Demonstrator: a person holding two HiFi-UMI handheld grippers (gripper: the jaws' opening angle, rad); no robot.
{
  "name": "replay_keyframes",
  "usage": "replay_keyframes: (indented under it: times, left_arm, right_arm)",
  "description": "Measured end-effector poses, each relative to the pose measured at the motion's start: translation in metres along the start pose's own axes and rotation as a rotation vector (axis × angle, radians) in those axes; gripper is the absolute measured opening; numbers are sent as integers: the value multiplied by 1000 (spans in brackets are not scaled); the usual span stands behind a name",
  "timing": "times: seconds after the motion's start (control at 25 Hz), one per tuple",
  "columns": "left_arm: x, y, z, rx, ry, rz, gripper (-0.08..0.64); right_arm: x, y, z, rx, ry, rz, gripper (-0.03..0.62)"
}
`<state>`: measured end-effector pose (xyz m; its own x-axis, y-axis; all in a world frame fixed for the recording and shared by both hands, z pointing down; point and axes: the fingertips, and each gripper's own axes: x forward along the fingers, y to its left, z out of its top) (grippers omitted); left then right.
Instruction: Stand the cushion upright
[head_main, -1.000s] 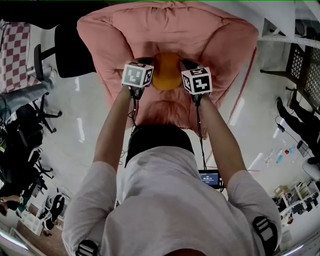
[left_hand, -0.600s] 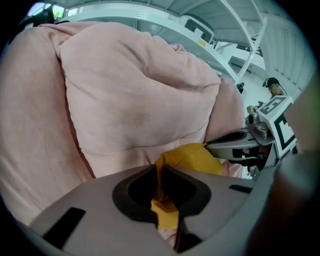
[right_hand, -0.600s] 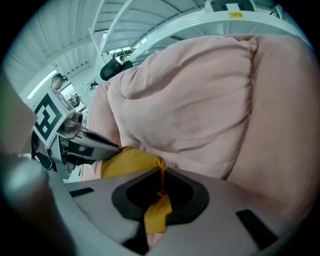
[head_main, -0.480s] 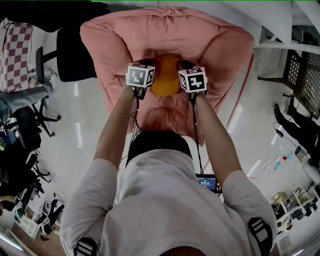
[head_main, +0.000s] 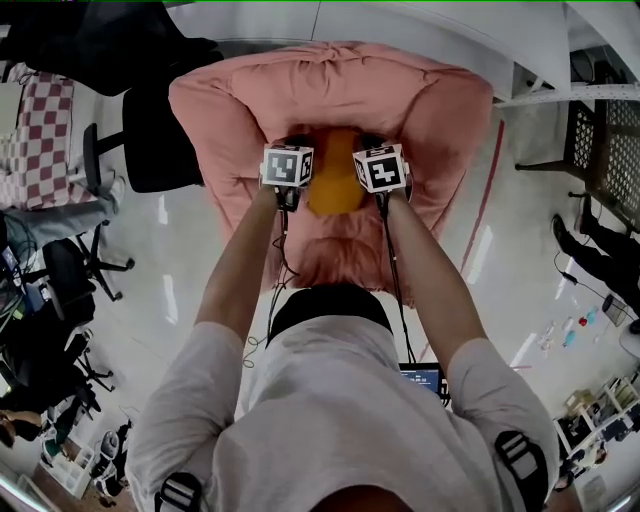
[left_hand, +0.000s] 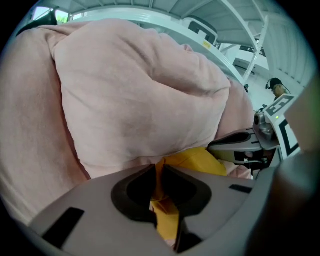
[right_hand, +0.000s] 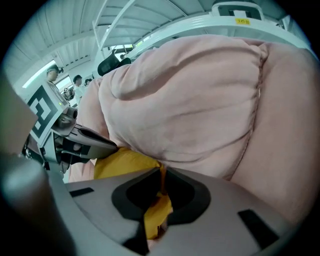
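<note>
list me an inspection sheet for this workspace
surface: pink armchair, soft and lumpy, on a glossy floor
job's things: yellow cushion in the armchair's middle, pinched from both sides
clutter: nothing seen on the armchair
grippers: left hand-held gripper shut on the cushion's fabric; right hand-held gripper the same
cables: thin cable under the left forearm, another under the right
surroundings: office chairs and checked cloth at left, shelving and red line at right

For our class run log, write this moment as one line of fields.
left hand-held gripper: shut on yellow cushion | right hand-held gripper: shut on yellow cushion | place: over pink armchair
</note>
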<state>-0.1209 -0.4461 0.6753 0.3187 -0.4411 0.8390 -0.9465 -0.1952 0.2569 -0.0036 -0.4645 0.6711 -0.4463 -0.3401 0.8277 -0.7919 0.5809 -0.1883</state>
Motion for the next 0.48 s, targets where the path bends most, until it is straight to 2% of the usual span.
replay_keyframes:
  times: [0.16,0.32,0.48]
  left_arm:
    - [4,8,8,-49,-68,34,54]
    - [-18,18,19,-70,-139,98,119]
    - [-42,25,19,-94,-206,132,140]
  right_arm:
    - [0,-7,11,-18,-31,-21,39]
    - [-8,-19,22,67,-102,-6,131]
    - [-21,-22,26,51,-137,-1,156]
